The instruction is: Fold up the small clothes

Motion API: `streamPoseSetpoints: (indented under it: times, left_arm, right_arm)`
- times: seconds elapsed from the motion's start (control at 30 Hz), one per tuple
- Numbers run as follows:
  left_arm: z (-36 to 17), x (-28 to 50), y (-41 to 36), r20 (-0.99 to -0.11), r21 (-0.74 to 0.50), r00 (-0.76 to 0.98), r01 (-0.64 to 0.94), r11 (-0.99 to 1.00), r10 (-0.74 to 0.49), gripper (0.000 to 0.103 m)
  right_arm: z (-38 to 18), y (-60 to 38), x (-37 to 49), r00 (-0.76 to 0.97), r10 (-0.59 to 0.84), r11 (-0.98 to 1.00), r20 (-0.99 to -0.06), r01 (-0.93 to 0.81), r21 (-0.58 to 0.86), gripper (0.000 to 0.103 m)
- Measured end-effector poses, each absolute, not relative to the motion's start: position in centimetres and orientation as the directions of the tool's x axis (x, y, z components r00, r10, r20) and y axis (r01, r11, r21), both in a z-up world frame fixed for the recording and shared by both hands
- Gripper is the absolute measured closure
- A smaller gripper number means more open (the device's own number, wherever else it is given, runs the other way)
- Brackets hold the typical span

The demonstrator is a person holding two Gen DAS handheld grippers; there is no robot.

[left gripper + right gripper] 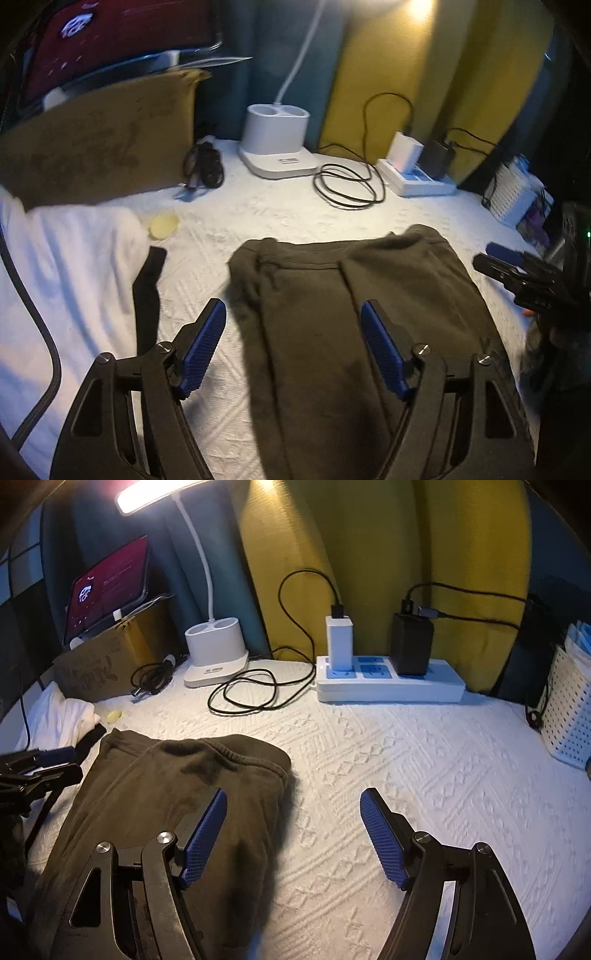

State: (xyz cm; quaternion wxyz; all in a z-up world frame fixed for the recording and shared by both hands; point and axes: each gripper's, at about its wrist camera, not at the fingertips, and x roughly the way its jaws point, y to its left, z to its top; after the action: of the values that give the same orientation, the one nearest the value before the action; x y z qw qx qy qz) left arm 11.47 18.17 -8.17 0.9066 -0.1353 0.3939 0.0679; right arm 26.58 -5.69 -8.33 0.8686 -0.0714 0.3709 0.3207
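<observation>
1. The dark pants [332, 317] lie flat on the white bumpy cover [424, 775], folded the long way, with the waistband at the far end, toward the lamp base [275, 142].
2. The left gripper [293, 343] is spread wide. It pinches nothing. One pad is over the cover and the other is over the pants.
3. The right gripper [293, 834] is spread wide too, and empty. Its left pad is over the pants and its right pad is over bare cover.
4. The pants look soft, floppy and light. They will bend and sag when lifted, and they will not break. The cloth looks fuzzy, so it should not slip much.
5. A good place to grab looks like the thick waistband [236, 757] or the two near corners, one for each gripper. Those near corners are hidden under the grippers, so I cannot see them.
6. There is lots of open room to the right of the pants.
7. To the left, the white cloth [70, 266] and a black strap [147, 295] lie near the pants.
8. The looped black cable [245, 692] and the power strip [388, 686] sit farther back, well apart from the pants.
</observation>
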Motion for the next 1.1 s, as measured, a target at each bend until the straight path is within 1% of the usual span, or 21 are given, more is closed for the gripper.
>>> streamPoseSetpoints:
  times: [0.1, 0.17, 0.33, 0.4, 0.43, 0.47, 0.57, 0.77, 0.93, 1.0, 1.03, 1.1]
  left_arm:
    - [-8.5, 11.9, 18.6, -0.729, -0.217, 0.685, -0.225, 0.950, -0.004, 0.026]
    - [-9.1, 12.6, 18.8, -0.735, -0.232, 0.678, -0.216, 0.948, -0.025, 0.023]
    - [-10.5, 13.8, 18.8, -0.752, -0.258, 0.654, -0.182, 0.949, -0.079, 0.021]
    - [-10.8, 14.0, 18.6, -0.751, -0.293, 0.648, -0.150, 0.944, -0.130, 0.015]
    - [-10.8, 14.1, 18.4, -0.750, -0.305, 0.644, -0.134, 0.943, -0.151, 0.007]
    - [-10.7, 14.3, 18.1, -0.746, -0.317, 0.643, -0.113, 0.942, -0.174, 0.005]
    - [-10.6, 15.1, 17.7, -0.743, -0.352, 0.628, -0.075, 0.933, -0.230, 0.005]
    - [-10.7, 16.7, 16.1, -0.780, -0.265, 0.596, -0.042, 0.963, -0.188, 0.005]
    - [-11.0, 17.1, 13.9, -0.801, -0.142, 0.585, 0.022, 0.990, -0.128, 0.006]
    - [-11.0, 17.2, 13.1, -0.803, -0.119, 0.582, 0.055, 0.991, -0.129, 0.007]
    - [-11.0, 17.2, 12.8, -0.802, -0.108, 0.582, 0.079, 0.991, -0.133, 0.010]
    - [-11.0, 17.3, 12.8, -0.798, -0.113, 0.585, 0.088, 0.990, -0.143, 0.013]
  right_arm:
    - [-8.9, -5.7, 27.1, 0.500, 0.512, 0.784, -0.699, -0.603, 0.143, 0.027]
    - [-9.3, -5.5, 27.1, 0.480, 0.519, 0.777, -0.707, -0.610, 0.155, 0.027]
    - [-10.2, -4.8, 27.1, 0.436, 0.531, 0.760, -0.727, -0.625, 0.180, 0.027]
    - [-10.4, -4.8, 27.4, 0.417, 0.543, 0.755, -0.729, -0.622, 0.207, 0.027]
    - [-10.4, -4.9, 27.5, 0.409, 0.554, 0.752, -0.725, -0.619, 0.226, 0.027]
    - [-10.5, -5.0, 27.6, 0.400, 0.562, 0.750, -0.724, -0.616, 0.242, 0.027]
    - [-10.8, -4.9, 27.9, 0.382, 0.563, 0.750, -0.733, -0.608, 0.260, 0.027]
    - [-10.8, -4.3, 27.9, 0.376, 0.566, 0.745, -0.733, -0.614, 0.260, 0.027]
    - [-10.9, -3.7, 27.9, 0.372, 0.566, 0.741, -0.736, -0.620, 0.257, 0.027]
    - [-10.9, -3.3, 27.9, 0.367, 0.565, 0.737, -0.739, -0.628, 0.252, 0.027]
    - [-10.9, -3.0, 27.9, 0.366, 0.564, 0.735, -0.740, -0.632, 0.247, 0.027]
    - [-10.9, -2.4, 27.9, 0.354, 0.568, 0.721, -0.743, -0.649, 0.242, 0.027]
